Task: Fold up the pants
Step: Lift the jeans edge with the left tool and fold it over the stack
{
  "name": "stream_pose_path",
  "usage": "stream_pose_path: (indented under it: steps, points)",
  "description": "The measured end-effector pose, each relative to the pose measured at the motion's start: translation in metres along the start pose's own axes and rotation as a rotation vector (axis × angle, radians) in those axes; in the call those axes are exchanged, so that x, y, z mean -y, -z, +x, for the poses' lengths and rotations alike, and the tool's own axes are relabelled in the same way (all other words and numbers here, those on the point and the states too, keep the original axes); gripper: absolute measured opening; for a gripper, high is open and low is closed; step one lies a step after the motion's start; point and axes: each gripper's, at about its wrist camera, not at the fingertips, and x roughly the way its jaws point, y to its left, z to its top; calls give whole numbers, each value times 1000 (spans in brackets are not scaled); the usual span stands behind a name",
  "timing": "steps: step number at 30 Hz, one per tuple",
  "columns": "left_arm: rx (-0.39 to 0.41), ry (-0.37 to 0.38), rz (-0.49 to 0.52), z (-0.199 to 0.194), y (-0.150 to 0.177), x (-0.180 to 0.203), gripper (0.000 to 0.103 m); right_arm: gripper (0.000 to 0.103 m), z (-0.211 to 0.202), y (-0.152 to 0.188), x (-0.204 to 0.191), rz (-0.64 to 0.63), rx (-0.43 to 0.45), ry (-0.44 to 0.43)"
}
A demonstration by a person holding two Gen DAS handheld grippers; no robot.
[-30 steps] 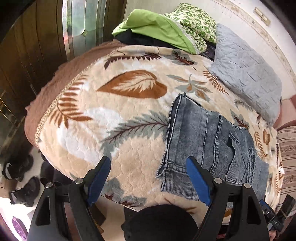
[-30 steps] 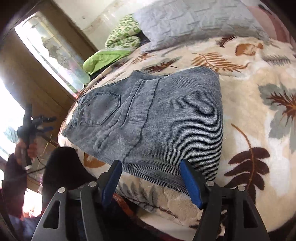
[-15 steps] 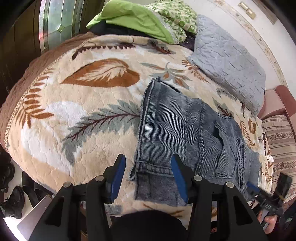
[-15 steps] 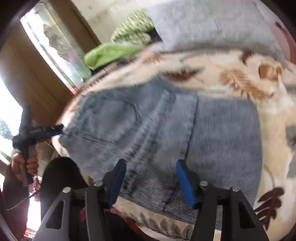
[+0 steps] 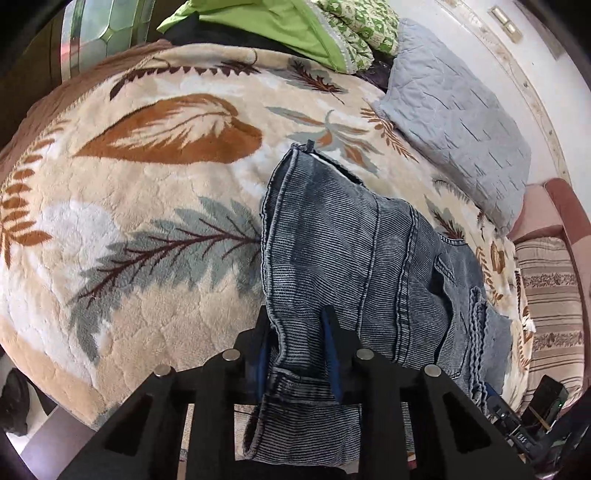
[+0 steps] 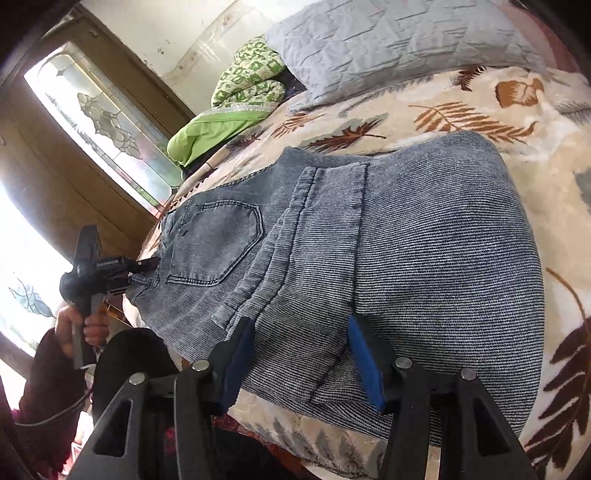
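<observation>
Grey-blue denim pants [image 5: 369,266] lie folded on a leaf-patterned blanket [image 5: 147,206]. My left gripper [image 5: 299,354] is shut on the pants' waistband edge at the near side of the bed; it also shows in the right wrist view [image 6: 144,271], pinching that end. In the right wrist view the pants [image 6: 406,251] fill the middle, back pocket up. My right gripper [image 6: 299,362] is open, its blue pads straddling the near edge of the folded leg end, resting on or just above the cloth.
A grey quilted pillow [image 5: 454,122] and a green bundle of bedding [image 5: 280,26] lie at the head of the bed. A striped cushion [image 5: 550,306] sits at the right. A stained-glass door [image 6: 99,118] stands beyond the bed's edge.
My left gripper moved in onto the waistband edge and closed on it. My right gripper came closer over the folded end and its jaws narrowed a little.
</observation>
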Motion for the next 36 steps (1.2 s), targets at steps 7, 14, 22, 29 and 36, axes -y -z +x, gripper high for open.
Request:
stream_pose_path:
  steps: [7,14,22,29,36]
  points:
    - [-2,-43,37,-3,-3,15,36,58,-3,1,11,49,11,-49]
    - [-41,-76,64,8,-5,30,47,58,-5,4,12,39,26,-60]
    - [11,-103,79,-8,-10,47,18,57,-7,0,21,88,-15,-104]
    - [100,-119,199,-45,-5,94,18,57,-22,-5,32,113,-38,-101]
    - [169,-57,364,-82,6,175,18,57,-62,-8,56,107,66,-37]
